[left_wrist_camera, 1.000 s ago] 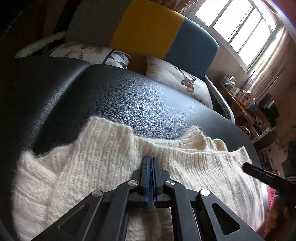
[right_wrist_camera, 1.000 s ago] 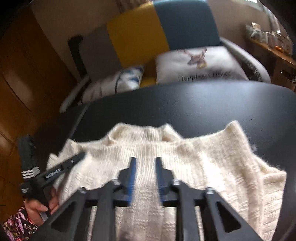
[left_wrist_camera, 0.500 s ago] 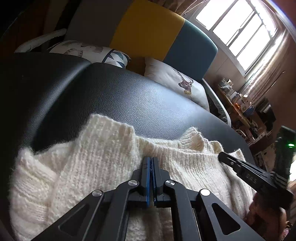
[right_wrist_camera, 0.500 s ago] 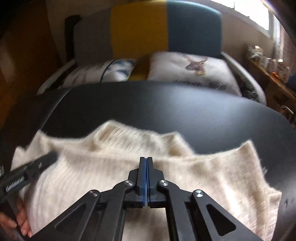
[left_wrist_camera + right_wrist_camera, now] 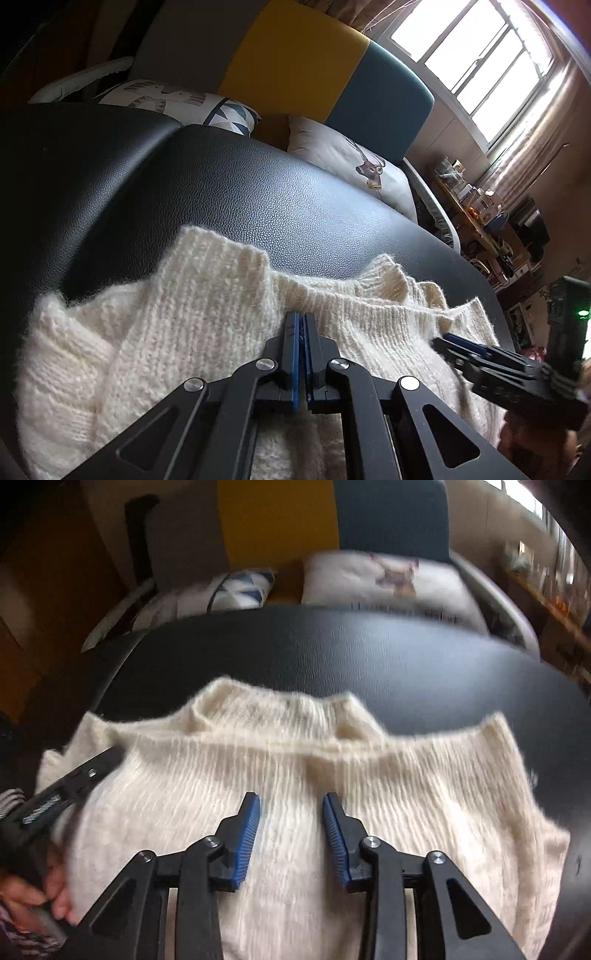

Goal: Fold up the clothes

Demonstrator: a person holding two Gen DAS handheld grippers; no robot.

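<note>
Sweater (image 5: 295, 775) lies partly folded on the surface (image 5: 369, 657), left hand-held gripper (image 5: 302, 325) closed, right hand-held gripper (image 5: 291, 805) opening empty; folding remains.

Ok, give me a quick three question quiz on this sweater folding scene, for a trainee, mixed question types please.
1. True or false: the cream sweater lies on a black padded surface.
2. Which gripper has its pads together: left gripper or right gripper?
3. Multiple choice: the cushion behind the surface shows A) a deer, B) a boat, C) a flower.

Key: 1 true; 2 left, the right's jaws are opening over the knit, with nothing pinched; 3 A.
</note>
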